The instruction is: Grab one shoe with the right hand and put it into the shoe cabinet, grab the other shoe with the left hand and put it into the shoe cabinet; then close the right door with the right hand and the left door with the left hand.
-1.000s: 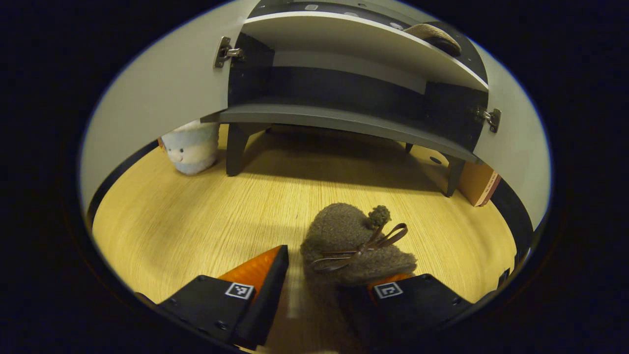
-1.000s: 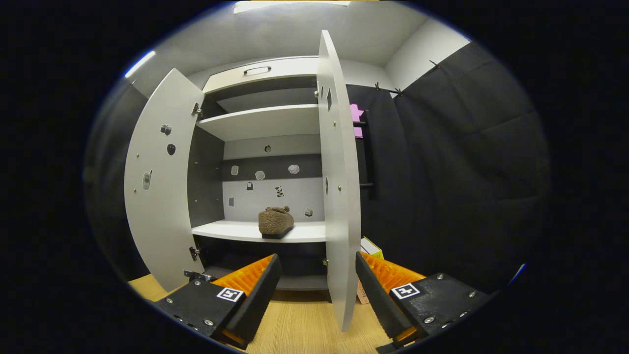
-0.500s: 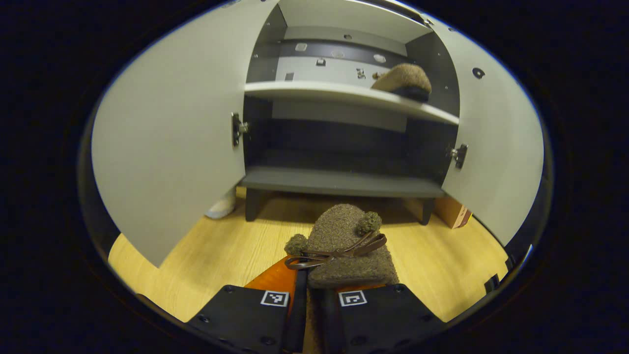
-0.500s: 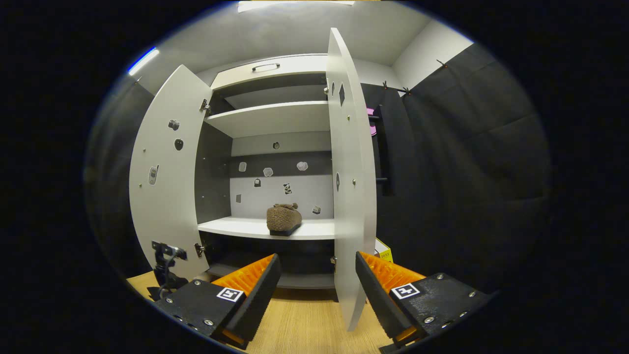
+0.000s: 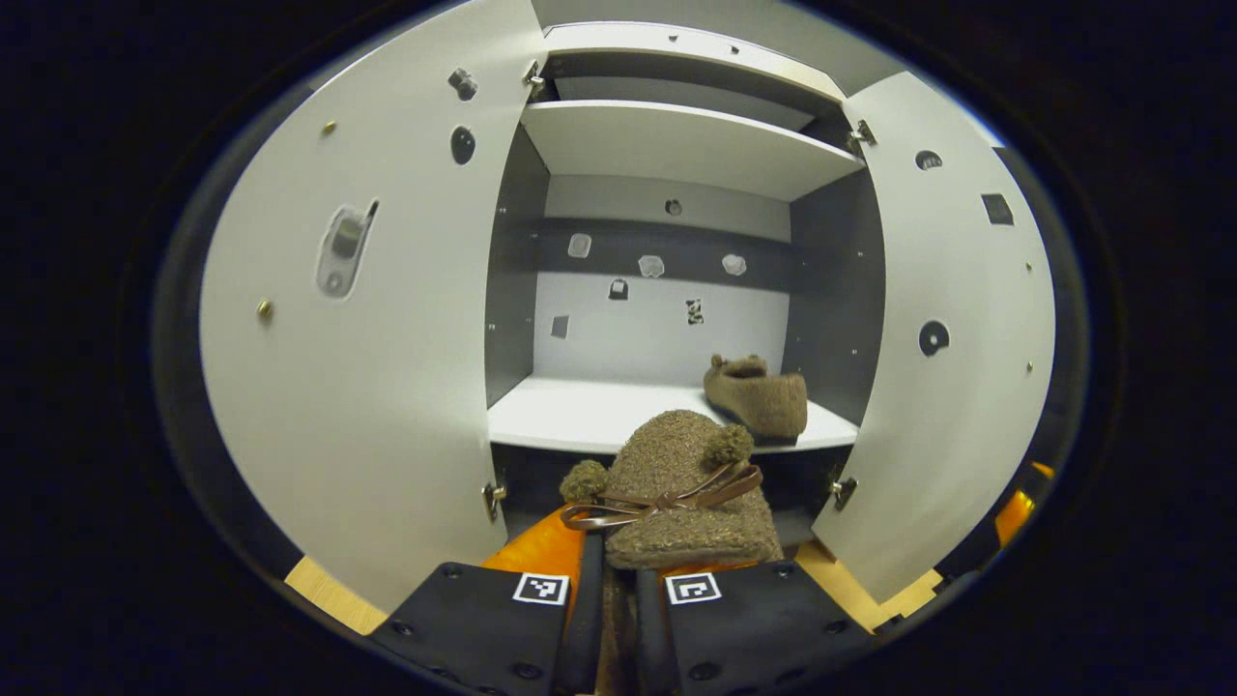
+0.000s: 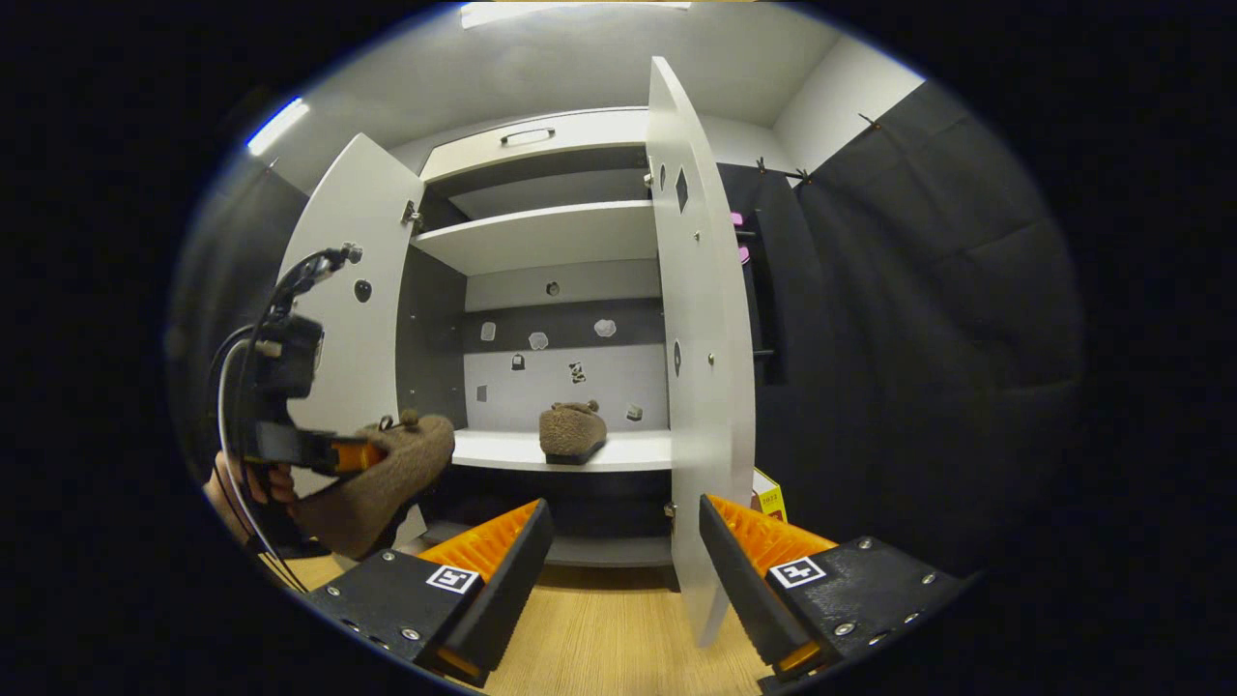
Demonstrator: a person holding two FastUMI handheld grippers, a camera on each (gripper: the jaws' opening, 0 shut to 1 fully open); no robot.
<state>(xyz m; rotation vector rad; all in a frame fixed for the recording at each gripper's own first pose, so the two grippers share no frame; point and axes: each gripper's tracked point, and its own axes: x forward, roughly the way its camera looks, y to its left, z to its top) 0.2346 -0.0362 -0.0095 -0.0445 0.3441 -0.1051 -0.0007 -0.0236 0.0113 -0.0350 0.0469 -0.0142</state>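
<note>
My left gripper (image 5: 618,570) is shut on a brown fuzzy shoe (image 5: 676,474) with a bow, held in the air in front of the open shoe cabinet. Its toe points at the white middle shelf (image 5: 580,416). A second matching shoe (image 5: 759,398) rests on that shelf toward the right. The left door (image 5: 367,367) and right door (image 5: 937,387) both stand open. In the right gripper view my right gripper (image 6: 618,561) is open with nothing between its fingers, low before the right door's (image 6: 701,387) edge. The left gripper (image 6: 329,452) with its shoe (image 6: 387,483) appears there at the left.
A hand (image 6: 232,488) holds the left gripper, with cables looping above it. A yellow box (image 6: 768,498) stands on the wooden floor (image 6: 599,638) right of the cabinet. An upper shelf (image 6: 541,237) and a dark bottom shelf (image 6: 589,551) are bare. Black cloth hangs on the right.
The left gripper shut on the shoe on the floor and lifted it up to middle-shelf height. It came into the right gripper view. The right gripper stayed open, nearly still.
</note>
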